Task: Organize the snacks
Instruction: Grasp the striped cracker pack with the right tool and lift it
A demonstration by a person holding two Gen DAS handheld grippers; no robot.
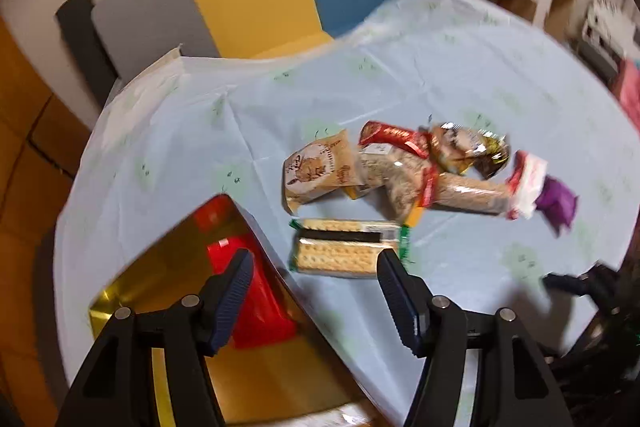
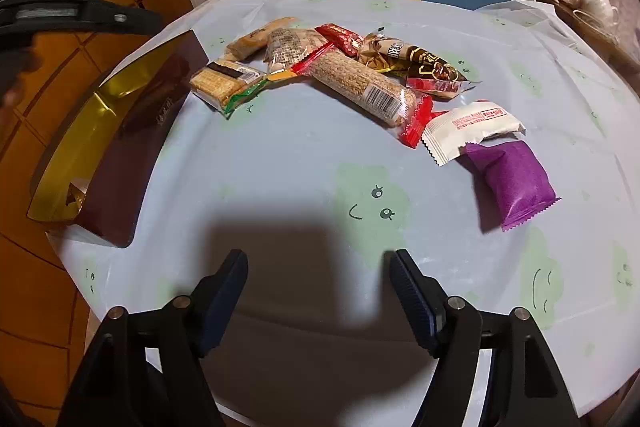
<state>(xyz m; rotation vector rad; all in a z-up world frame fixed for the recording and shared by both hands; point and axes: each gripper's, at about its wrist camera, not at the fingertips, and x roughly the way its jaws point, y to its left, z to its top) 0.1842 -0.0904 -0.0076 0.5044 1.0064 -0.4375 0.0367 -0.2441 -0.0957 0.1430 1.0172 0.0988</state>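
A pale blue cloth with green cartoon faces covers your worktop (image 2: 304,147), with grey, yellow and blue panels behind it. The gold-lined box (image 2: 100,115) is your landmark: the cracker pack (image 2: 224,83) lies just beside it, and the remaining snacks trail away from it to the purple packet (image 2: 512,183), farthest off. A red packet (image 1: 256,291) already lies inside the box. Your left gripper (image 1: 316,291) hangs above the box's edge, fingers spread and empty; your right gripper (image 2: 318,291) is likewise spread, holding nothing. You seem between picks: next, close on 1 loose packet, probably the crackers.
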